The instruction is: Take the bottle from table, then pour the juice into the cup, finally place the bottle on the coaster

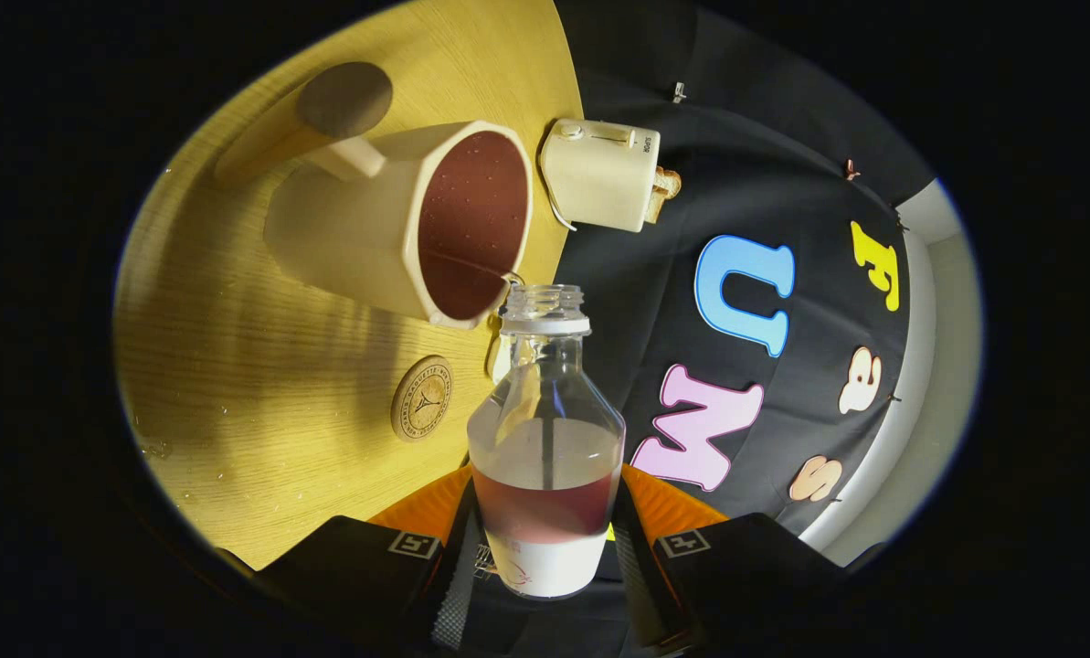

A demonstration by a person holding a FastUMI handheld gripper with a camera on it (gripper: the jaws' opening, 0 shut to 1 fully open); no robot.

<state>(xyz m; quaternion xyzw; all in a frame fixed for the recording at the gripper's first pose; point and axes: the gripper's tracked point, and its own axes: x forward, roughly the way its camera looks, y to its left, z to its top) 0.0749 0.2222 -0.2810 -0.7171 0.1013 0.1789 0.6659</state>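
Glass bottle (545, 429) base behind claw (545, 557)

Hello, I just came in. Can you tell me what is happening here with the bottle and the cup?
A person's handheld gripper is shut on a clear bottle, tipped so its open mouth meets the rim of the cream cup. Dark red juice already fills much of the cup, and some remains in the bottle. The round coaster lies bare on the wooden table, so the bottle is not yet placed. A cream toaster stands beyond the cup.

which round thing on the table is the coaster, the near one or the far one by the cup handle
The near coaster, flat with a printed emblem, just ahead of the gripper holding the bottle; the far disc is plain.
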